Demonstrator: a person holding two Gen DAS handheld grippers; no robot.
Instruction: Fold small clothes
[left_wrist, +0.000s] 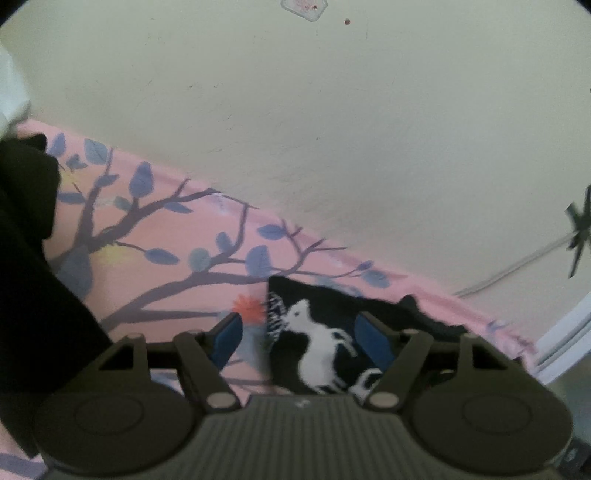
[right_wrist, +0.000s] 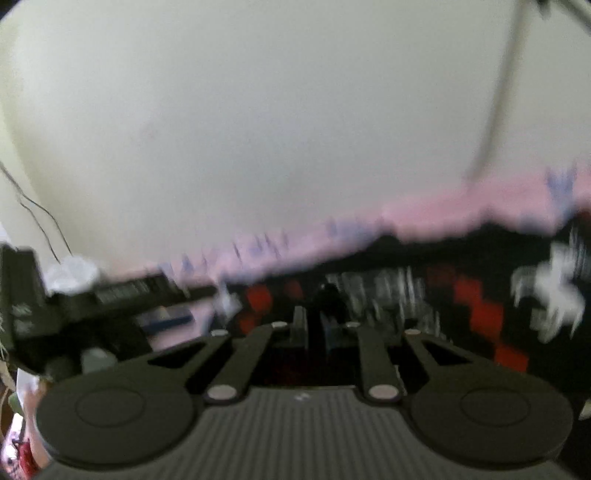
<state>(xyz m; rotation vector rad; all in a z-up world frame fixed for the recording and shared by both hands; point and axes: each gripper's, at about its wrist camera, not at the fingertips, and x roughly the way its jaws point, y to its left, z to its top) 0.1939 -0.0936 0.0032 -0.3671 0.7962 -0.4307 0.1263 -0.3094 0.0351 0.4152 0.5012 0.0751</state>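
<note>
A small black garment (left_wrist: 321, 347) with white animal figures lies on a pink sheet (left_wrist: 155, 229) printed with blue-leaved branches. My left gripper (left_wrist: 301, 332) hovers low over the garment's near corner, its blue pads (left_wrist: 229, 334) wide apart, the left one clear of the cloth; it is open. The right wrist view is blurred. There the same garment (right_wrist: 480, 288), with red and white patterning, spreads across the sheet (right_wrist: 443, 210). My right gripper (right_wrist: 316, 325) has its fingers close together, with a dark bunch of the cloth pinched between them. The left gripper's body (right_wrist: 122, 295) shows at the left.
A cream wall (left_wrist: 332, 129) rises right behind the sheet's far edge. A large plain black cloth (left_wrist: 26, 258) covers the left side of the left wrist view. A pale cable (left_wrist: 517, 269) runs along the wall at right, beside a white frame (left_wrist: 565, 339).
</note>
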